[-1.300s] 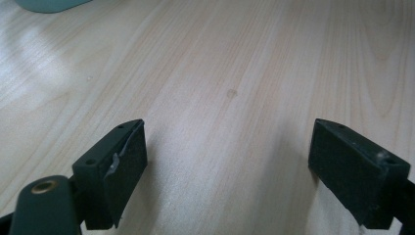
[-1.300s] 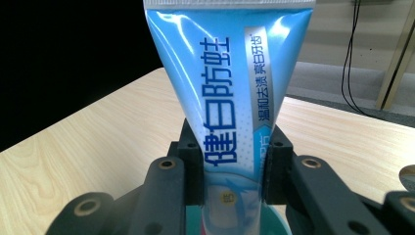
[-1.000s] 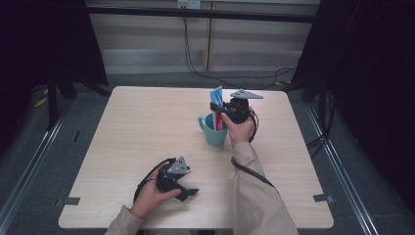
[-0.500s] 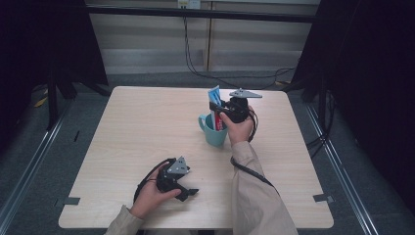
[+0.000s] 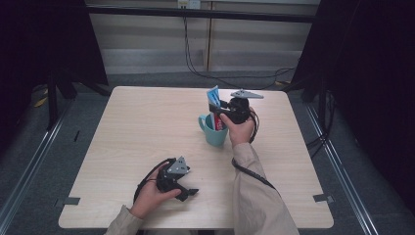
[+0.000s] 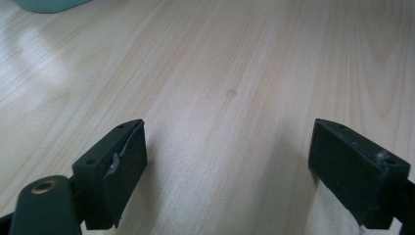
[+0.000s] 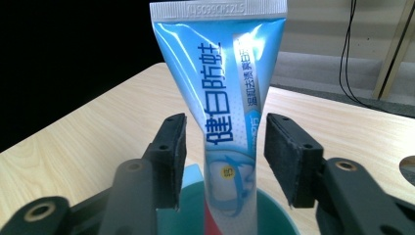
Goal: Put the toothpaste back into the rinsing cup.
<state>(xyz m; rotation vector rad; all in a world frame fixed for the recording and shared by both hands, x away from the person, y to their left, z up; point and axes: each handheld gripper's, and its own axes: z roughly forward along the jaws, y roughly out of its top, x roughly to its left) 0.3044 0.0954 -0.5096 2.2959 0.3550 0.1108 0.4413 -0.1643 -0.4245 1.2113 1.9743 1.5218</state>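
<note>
Pale wooden table (image 5: pixel 147 127), dark surroundings

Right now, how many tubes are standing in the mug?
1. A blue tube stands crimped end up in the teal mug, between the right gripper's open jaws, which have just been opening. Something red sits beside it inside; I cannot tell what it is.

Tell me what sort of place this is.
Probably a lab or recording bay, not a home: a bare wooden table ringed by black curtains, cables on the floor behind it, and a teal mug holding a toothpaste tube.
</note>
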